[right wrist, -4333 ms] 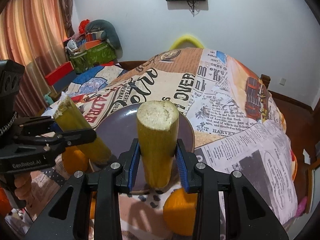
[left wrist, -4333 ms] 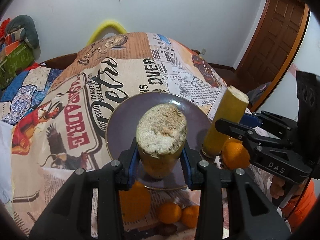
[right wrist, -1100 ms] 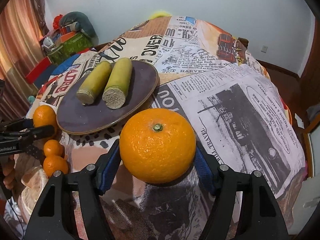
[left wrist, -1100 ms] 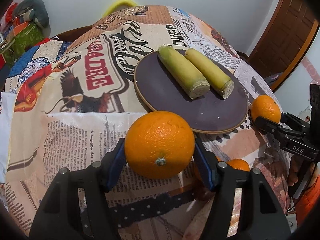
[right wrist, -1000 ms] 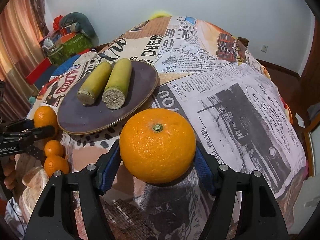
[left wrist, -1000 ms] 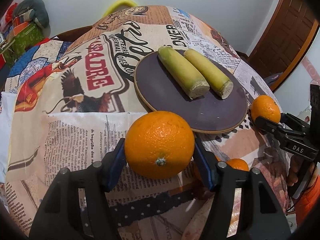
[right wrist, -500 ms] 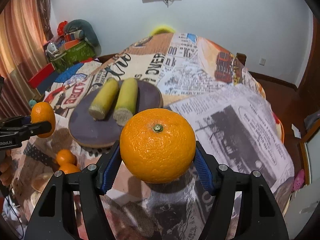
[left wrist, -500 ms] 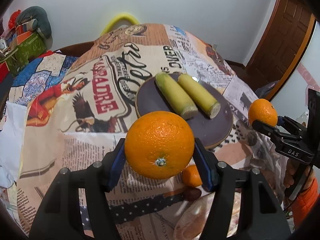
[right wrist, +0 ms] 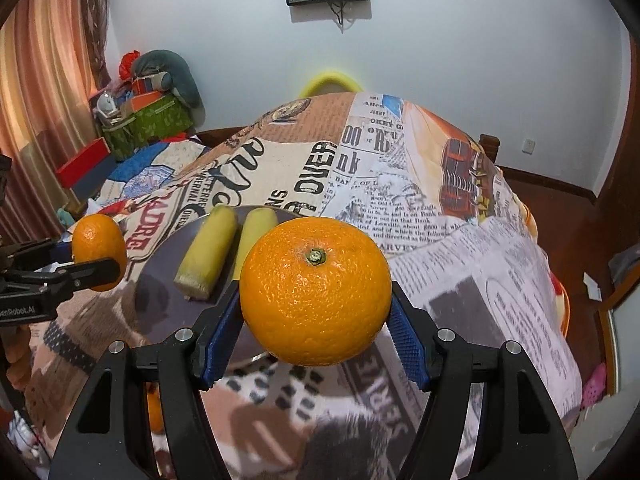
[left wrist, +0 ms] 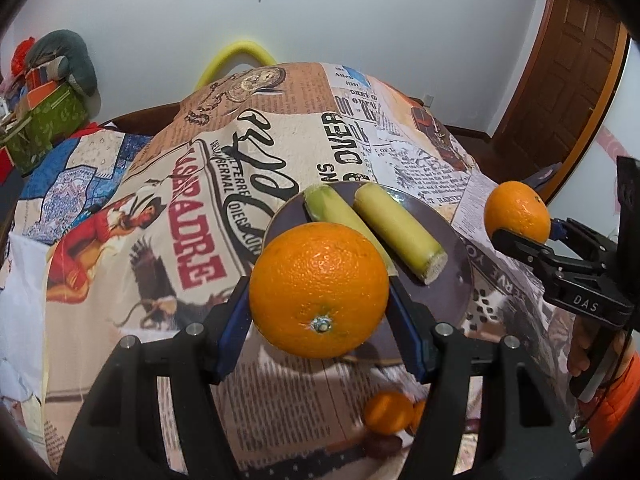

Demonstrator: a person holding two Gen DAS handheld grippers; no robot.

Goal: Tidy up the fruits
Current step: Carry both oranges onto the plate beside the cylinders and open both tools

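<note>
**Two oranges in the air above the plate**

While both oranges hang over the dark plate [left wrist: 460, 284], either could roll onto the sugarcane pieces [left wrist: 400, 232] if dropped. Left gripper [left wrist: 320, 316] is clamped on its orange [left wrist: 319, 295], seated squarely between the blue pads; right gripper [right wrist: 316, 320] likewise pinches its orange [right wrist: 315, 290]. Small oranges [left wrist: 390, 412] wait on the tablecloth [left wrist: 160, 200].

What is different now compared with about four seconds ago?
Both cane pieces were released and now lie on the plate. Each tongs, left and right, has gripped an orange and lifted it. The plate has not moved.
</note>
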